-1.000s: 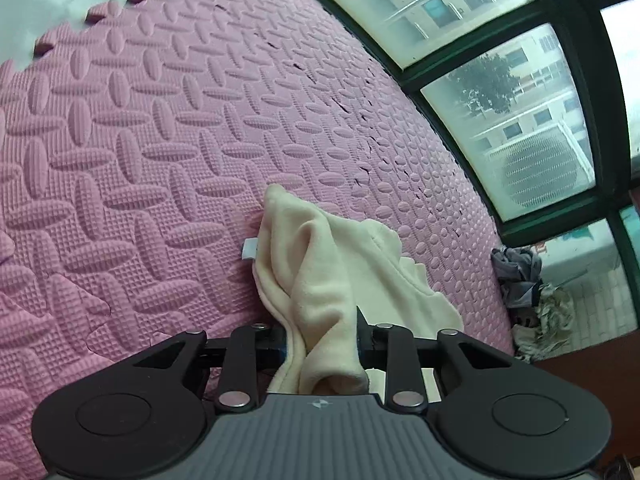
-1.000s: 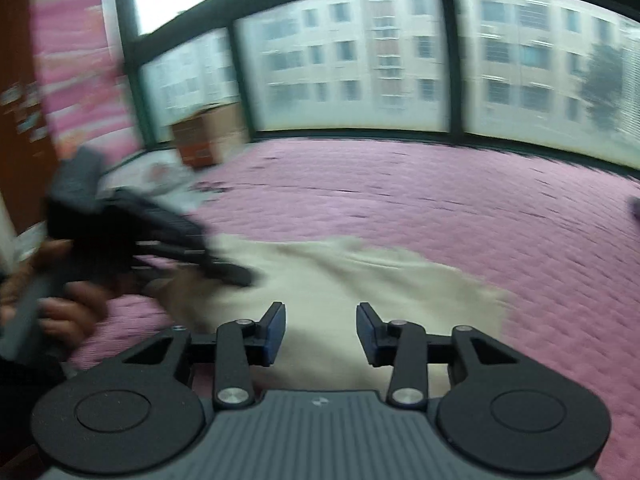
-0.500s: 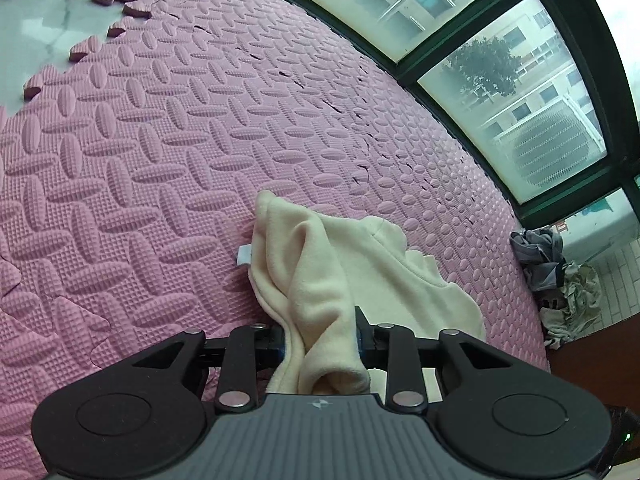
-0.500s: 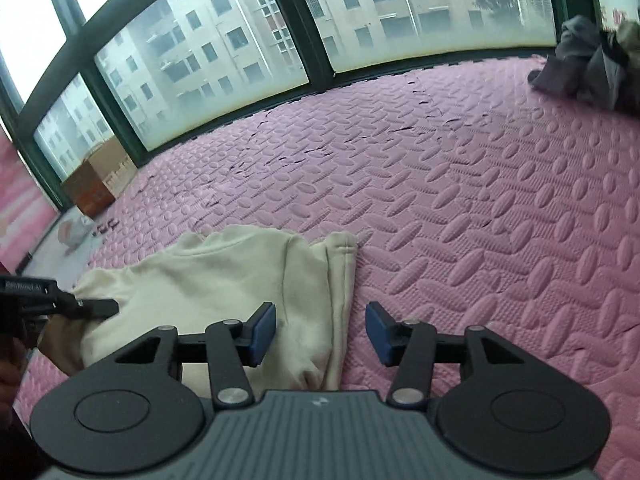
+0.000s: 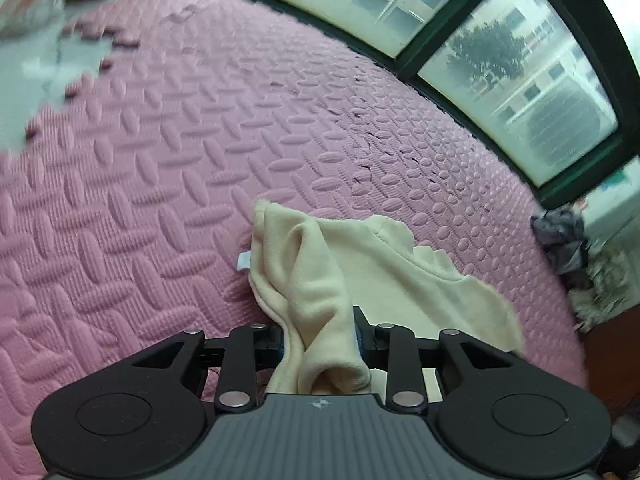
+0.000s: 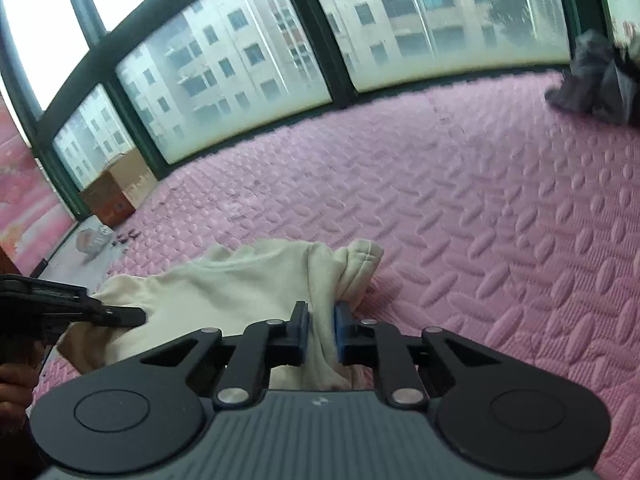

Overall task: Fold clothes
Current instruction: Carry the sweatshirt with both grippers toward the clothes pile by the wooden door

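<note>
- Cream garment [image 5: 372, 264] spread over the pink foam floor mat [image 5: 168, 168], bunched at both ends, one end in each gripper.
- Left gripper [image 5: 320, 340]: jaws partly closed, clamped on a thick rolled fold of the garment; fold rising from between the jaws, rest of the cloth trailing away beyond and to the right of them; small white label [image 5: 244, 261] at the garment's left edge.
- Right gripper [image 6: 321, 330]: jaws closing, narrow gap, a gathered fold of the garment [image 6: 240, 280] between the blue pads [image 6: 341, 330] and pressed by them; cuffed end poking out just beyond the jaws.
- Left gripper [image 6: 116, 316] at the garment's far left end in the right wrist view.
- Grey clothes heap [image 6: 596, 80] well apart from the garment, near the window [image 6: 248, 64]; cardboard box [image 6: 116, 196] by the window, beyond the garment.
</note>
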{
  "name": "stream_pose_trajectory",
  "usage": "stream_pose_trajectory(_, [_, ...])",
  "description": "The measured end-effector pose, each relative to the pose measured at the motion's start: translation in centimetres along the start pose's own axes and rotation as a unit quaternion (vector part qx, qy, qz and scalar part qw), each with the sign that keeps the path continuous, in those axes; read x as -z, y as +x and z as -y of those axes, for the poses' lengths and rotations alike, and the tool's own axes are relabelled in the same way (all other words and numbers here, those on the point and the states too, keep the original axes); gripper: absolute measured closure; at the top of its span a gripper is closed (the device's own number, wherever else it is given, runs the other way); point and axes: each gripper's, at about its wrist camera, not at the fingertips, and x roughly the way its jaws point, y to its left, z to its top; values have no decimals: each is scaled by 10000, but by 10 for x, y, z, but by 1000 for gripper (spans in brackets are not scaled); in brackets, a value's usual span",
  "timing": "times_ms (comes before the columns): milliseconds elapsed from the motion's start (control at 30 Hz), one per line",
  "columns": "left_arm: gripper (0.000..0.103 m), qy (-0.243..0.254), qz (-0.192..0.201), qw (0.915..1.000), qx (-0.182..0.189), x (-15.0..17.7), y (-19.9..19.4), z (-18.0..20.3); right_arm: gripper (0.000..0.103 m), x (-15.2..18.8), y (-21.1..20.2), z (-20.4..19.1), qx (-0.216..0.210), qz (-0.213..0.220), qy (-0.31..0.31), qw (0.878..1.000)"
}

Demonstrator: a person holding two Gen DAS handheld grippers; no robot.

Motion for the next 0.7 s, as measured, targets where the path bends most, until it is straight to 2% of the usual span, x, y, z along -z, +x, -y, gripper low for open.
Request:
stream_pose_trajectory(167, [75, 309, 87, 9995, 34, -3, -9, 24, 91, -9, -19, -14, 33, 270, -365, 9990])
stream_pose_trajectory(300, [79, 494, 73, 9987, 130, -6, -10, 47, 91, -16, -32, -10, 153, 418, -432, 9981])
stream_pose_trajectory(567, [79, 917, -25, 9950, 396, -8, 5, 110, 92, -26, -71, 22, 642, 680, -484, 9944])
stream_pose_trajectory(700, [79, 1164, -88, 9917, 538, -5, 19, 150, 92, -31, -91, 47, 1036, 836, -409, 9903])
